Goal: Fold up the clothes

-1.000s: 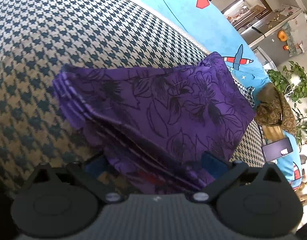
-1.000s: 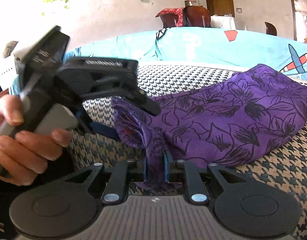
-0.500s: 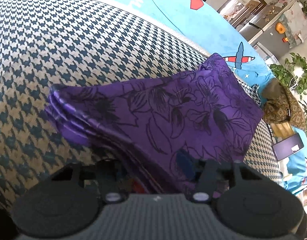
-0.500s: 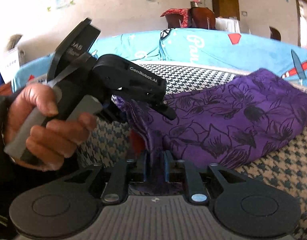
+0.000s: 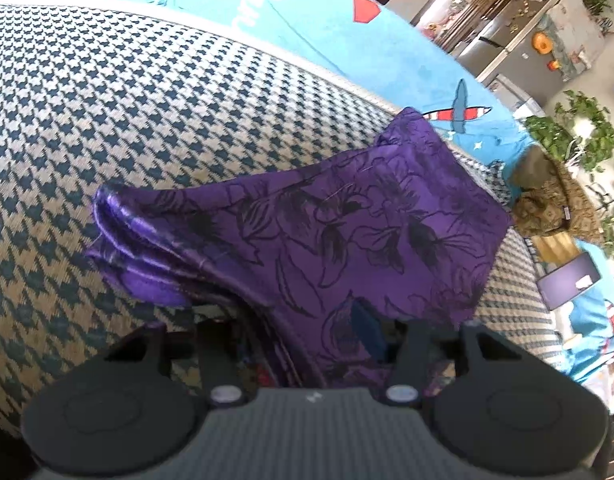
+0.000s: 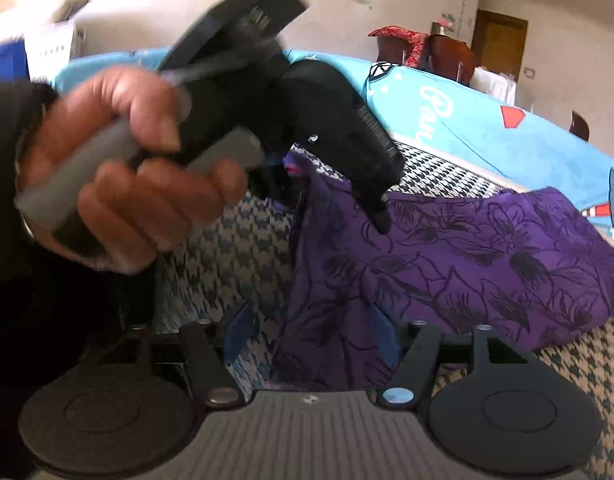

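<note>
The folded purple floral garment (image 5: 347, 232) lay on the houndstooth cushion (image 5: 147, 112), its stacked fold edges fanned toward nine o'clock in the left wrist view and its flat top panel running up toward one o'clock. That layered stack suggested the folding was well along, with the bundle kept together at its near edge so the layers would not slide apart.

The left gripper (image 5: 299, 344) was clenched on that near edge: cloth bunched between its fingers at six o'clock, the blue pad (image 5: 367, 332) pressing into the fabric, apparently to hold the bundle. In the right wrist view the same gripper (image 6: 339, 184), carried by the person's hand (image 6: 119, 176), met the garment (image 6: 467, 264) at about eleven o'clock.

The right gripper (image 6: 311, 340) was opening. Purple cloth still hung between its blue pads (image 6: 381, 336) at six o'clock, but the pads stood apart from it, so the fabric was released there, probably because one grip was enough.

Beyond the cushion lay a turquoise printed blanket (image 5: 307, 20), and at three o'clock a brown patterned cloth heap (image 5: 555, 208) near a leafy houseplant (image 5: 575, 132).
</note>
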Action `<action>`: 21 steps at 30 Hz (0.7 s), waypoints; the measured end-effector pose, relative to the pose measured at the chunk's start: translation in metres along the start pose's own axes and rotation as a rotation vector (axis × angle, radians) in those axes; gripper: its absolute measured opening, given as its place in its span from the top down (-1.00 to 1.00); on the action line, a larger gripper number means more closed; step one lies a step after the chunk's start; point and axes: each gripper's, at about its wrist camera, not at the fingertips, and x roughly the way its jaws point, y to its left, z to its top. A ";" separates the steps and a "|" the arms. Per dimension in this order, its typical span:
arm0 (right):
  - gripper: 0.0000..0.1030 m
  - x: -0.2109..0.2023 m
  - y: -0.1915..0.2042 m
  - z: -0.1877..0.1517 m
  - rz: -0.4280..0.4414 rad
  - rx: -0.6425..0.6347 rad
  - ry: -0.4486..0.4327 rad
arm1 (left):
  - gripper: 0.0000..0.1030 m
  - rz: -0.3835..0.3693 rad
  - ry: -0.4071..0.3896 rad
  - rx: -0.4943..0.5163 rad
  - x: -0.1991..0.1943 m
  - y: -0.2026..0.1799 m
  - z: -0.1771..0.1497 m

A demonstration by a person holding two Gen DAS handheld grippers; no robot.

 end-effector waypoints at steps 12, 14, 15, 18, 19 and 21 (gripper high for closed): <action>-0.27 0.049 0.015 -0.007 -0.169 -0.159 0.037 | 0.06 -0.061 0.008 -0.043 -0.004 0.005 0.006; -0.26 0.051 0.012 -0.006 -0.159 -0.148 0.031 | 0.05 -0.061 0.010 -0.060 -0.003 0.008 0.006; -0.14 0.050 0.009 -0.006 -0.159 -0.135 0.028 | 0.05 -0.056 0.012 -0.066 -0.002 0.009 0.005; 0.41 0.047 0.000 -0.003 -0.171 -0.086 0.023 | -0.05 -0.034 0.017 -0.072 0.001 0.011 0.004; 0.64 0.047 -0.004 -0.002 -0.180 -0.065 0.024 | -0.10 -0.024 0.017 -0.070 0.003 0.012 0.004; 0.73 0.044 -0.013 -0.001 -0.171 -0.018 0.023 | -0.24 0.003 0.012 -0.065 0.005 0.011 0.003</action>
